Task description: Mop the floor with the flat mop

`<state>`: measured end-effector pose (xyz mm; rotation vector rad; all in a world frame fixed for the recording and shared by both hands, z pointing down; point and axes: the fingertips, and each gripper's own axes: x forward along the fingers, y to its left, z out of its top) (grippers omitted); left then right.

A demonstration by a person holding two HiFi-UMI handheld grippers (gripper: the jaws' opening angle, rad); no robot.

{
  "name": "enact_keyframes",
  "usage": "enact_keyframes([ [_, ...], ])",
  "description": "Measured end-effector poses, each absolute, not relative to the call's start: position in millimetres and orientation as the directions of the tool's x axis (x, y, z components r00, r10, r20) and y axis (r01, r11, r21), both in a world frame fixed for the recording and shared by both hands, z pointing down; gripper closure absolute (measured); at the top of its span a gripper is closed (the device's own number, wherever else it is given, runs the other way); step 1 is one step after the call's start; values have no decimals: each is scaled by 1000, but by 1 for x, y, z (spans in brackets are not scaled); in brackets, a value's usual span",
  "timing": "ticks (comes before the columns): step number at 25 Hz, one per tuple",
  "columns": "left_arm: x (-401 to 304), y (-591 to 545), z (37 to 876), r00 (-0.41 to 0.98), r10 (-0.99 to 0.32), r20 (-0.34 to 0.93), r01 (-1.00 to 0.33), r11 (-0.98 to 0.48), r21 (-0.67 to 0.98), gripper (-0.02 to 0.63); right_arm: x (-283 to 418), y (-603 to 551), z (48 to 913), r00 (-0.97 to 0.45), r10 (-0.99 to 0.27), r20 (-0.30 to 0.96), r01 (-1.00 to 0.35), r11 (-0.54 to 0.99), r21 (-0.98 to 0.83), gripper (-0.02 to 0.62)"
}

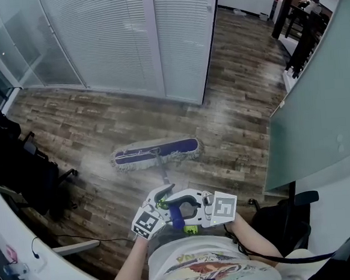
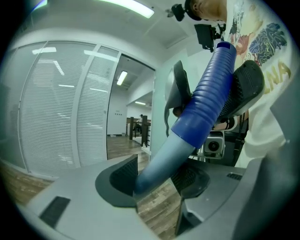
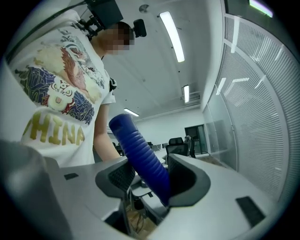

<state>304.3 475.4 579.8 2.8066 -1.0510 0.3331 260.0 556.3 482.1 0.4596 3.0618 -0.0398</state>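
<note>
Left tongs (image 2: 157, 176) and right tongs (image 3: 149, 176) clamp the mop handle (image 2: 206, 103) between chairs (image 1: 286, 215).

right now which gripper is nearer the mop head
Left. The left gripper clamps the pale shaft lower down, toward the mop head; the right gripper clamps the ribbed blue grip above it.
</note>
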Motion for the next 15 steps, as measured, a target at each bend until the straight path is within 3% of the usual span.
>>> enact_keyframes([
  [6, 282, 447, 592, 722, -636, 272, -667, -744, 33, 420, 237, 532, 501, -948, 316, 21, 315, 948, -33, 388],
  [15, 210, 356, 586, 707, -670, 226, -697, -715, 57, 419, 166, 443, 496, -939, 341, 30, 341, 940, -10, 387],
])
